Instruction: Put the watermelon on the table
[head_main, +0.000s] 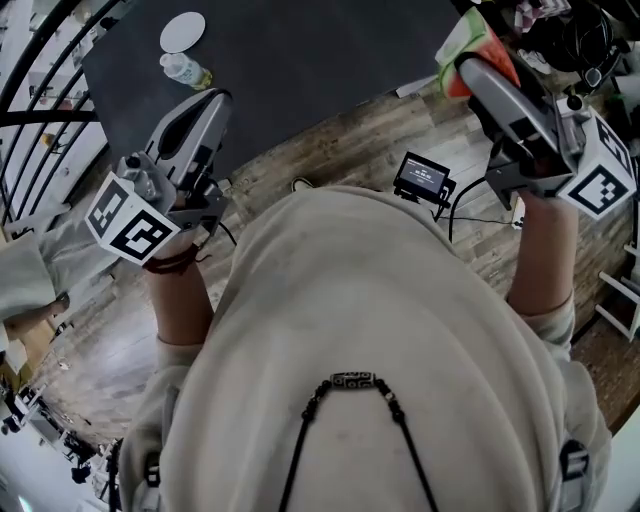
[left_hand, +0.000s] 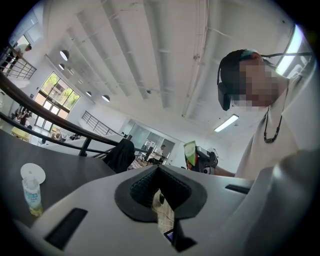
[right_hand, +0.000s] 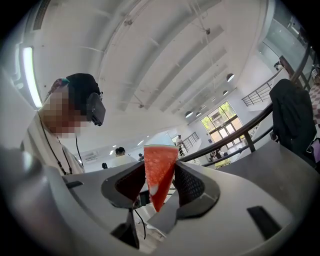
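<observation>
— Where was the watermelon (right_hand: 159, 170)?

— Between the fingers (right_hand: 189, 184) of the right gripper (right_hand: 159, 167). In the right gripper view the red wedge stood point down in the middle of the frame. Its flat top rose above the finger tips and its point hung below the pads.

— Gripped, or only between them?

— Gripped. The dark pads pressed on its red flanks, one on each side, so the fingers stood fairly wide, held apart by the slice.

— And in the head view?

— The right gripper (head_main: 468, 62) was at the upper right of the frame with the watermelon (head_main: 478, 45) at its tip, pale green rind and orange-red flesh showing. It was just beside the right-hand corner of the dark worktop (head_main: 300, 60), up in the air and not resting on it.

— What about the other hand?

— The left gripper (head_main: 213, 100) was at the upper left, its tip showing against the dark worktop. In the left gripper view its fingers (left_hand: 142, 187) met at their tips with nothing between them. Only a narrow slit lower down showed the floor.

— Anything on the worktop?

— A small clear bottle (head_main: 186, 72) at its far left part, just beside a white disc (head_main: 182, 32), both well apart from the watermelon
</observation>
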